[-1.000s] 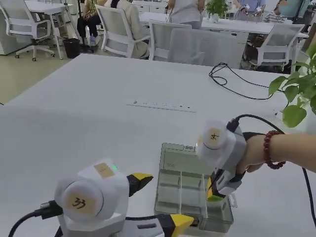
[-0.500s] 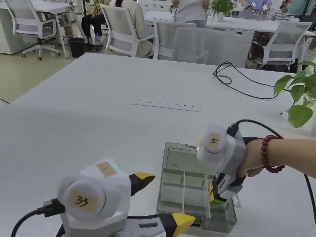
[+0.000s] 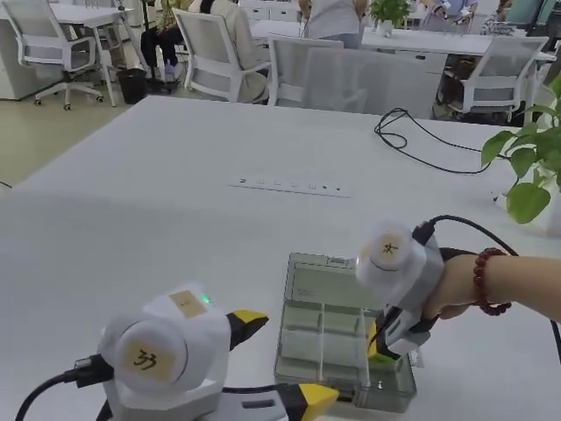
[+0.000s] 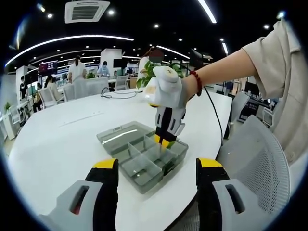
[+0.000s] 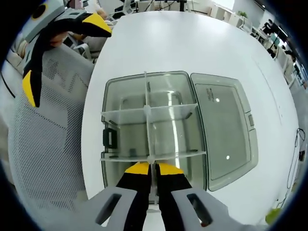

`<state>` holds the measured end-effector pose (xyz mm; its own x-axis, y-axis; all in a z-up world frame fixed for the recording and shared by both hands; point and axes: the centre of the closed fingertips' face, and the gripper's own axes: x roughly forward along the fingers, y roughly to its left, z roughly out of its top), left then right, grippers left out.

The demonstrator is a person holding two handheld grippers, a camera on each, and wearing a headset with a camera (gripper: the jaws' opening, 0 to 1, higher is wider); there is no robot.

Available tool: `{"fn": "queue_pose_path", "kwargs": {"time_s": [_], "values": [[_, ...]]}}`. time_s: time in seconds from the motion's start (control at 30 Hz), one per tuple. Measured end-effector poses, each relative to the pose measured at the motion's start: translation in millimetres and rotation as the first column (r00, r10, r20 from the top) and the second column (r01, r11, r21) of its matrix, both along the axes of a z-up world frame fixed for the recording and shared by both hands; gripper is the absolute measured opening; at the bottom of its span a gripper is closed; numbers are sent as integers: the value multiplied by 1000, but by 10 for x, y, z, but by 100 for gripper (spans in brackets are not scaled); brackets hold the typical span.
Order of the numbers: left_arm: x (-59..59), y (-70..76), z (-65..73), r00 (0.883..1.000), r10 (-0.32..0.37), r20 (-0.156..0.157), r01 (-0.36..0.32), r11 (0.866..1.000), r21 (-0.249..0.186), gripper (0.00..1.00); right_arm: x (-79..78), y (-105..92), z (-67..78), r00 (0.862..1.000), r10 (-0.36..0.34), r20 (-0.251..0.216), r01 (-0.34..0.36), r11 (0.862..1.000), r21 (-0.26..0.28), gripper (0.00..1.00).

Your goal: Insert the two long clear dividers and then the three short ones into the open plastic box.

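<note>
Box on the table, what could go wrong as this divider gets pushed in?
The right tool pinches the divider at one end, so it could tilt and jam against the cross dividers. The left tool hangs open, off the box, which sits near the table edge; a push could slide it.

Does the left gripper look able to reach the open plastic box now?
Probably yes. The left gripper, jaws open, faces the plastic box with only bare table between; the right gripper, shut on a clear divider, occupies just its far side.
</note>
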<state>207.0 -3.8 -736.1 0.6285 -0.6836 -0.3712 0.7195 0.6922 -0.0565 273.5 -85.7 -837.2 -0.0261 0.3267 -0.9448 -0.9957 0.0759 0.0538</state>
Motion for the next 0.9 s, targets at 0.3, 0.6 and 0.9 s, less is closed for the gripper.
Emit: {"fn": "queue_pose_path", "kwargs": {"time_s": [0.3,0.6,0.9], "values": [[24,46,-22,999,19,-29,-19,1000,-2,66,-3,11,246,993,-116,23,113,989,99,15],[55,176,-46,997,54,-53,-52,998,34,66,-58,-136,542,962,-268,57,248,940,235,30],[33,307,59,997,59,-39,-55,993,101,70,-244,-255,820,921,-379,91,320,868,378,44]]}}
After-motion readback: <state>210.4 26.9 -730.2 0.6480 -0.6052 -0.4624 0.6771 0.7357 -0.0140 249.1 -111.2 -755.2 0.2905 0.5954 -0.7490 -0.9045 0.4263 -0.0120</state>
